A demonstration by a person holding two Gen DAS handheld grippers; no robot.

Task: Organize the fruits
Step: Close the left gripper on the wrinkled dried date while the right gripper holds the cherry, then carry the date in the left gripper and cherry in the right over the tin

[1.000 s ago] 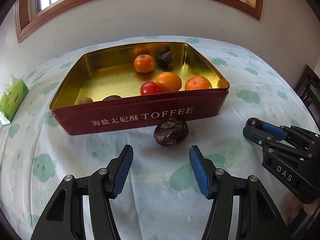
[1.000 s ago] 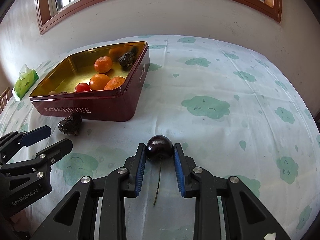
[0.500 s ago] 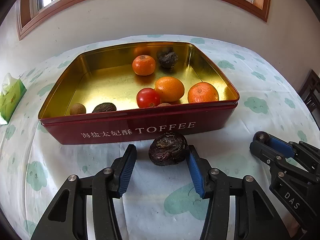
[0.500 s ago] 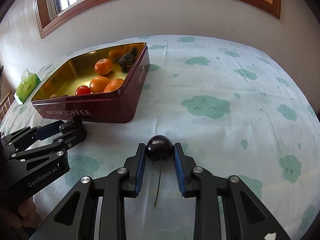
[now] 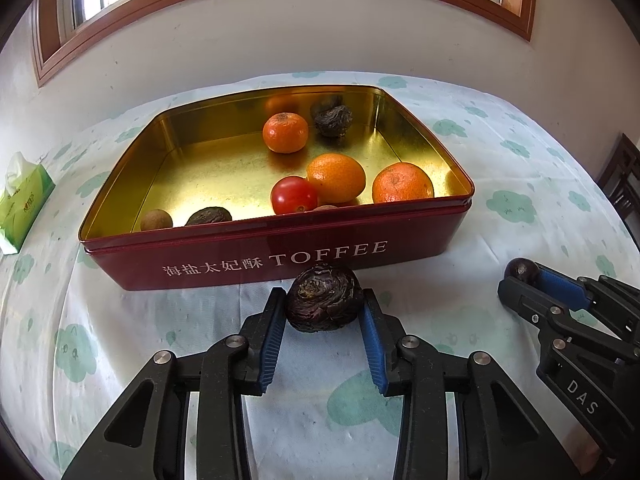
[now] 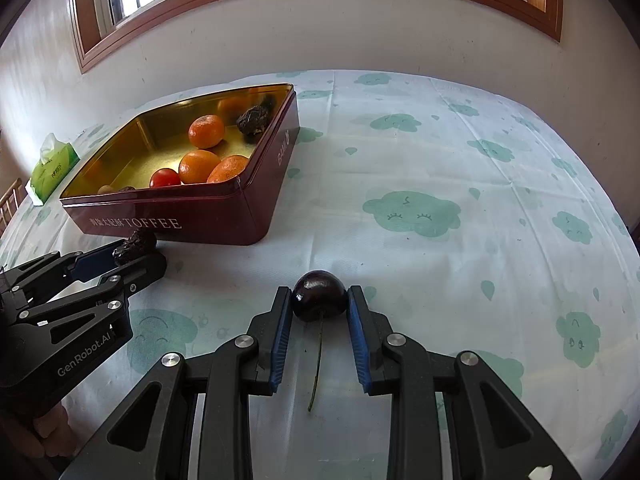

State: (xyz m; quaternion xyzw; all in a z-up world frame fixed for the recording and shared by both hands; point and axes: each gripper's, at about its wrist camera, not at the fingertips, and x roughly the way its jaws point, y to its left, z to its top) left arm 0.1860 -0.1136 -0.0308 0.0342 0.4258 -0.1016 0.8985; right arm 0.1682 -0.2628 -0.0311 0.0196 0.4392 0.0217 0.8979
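Left gripper (image 5: 323, 304) clenched on a wrinkled passion fruit (image 5: 325, 298), blue pads pressed to both its sides, fruit seated at the very tips and protruding forward past them. Resting on the cloth (image 5: 500, 160), just in front of the red tin (image 5: 280, 256), near the "TOFFEE" lettering; touching the tin wall or not, impossible to tell.

Right gripper (image 6: 319, 300) closed around a dark cherry (image 6: 319, 295), pads against its left and right flanks, fruit at the fingertips, stem (image 6: 317, 368) trailing back between the fingers. Down on the cloth, well apart from the tin, off its right corner.

Inside the tin: three oranges (image 5: 336, 178), a tomato (image 5: 294, 195), a second wrinkled passion fruit (image 5: 333, 120) at the back, a small brown fruit (image 5: 156, 220) and a dark one (image 5: 208, 216) along the near wall. Tissue pack (image 5: 22, 204) at the far left of the cloth.
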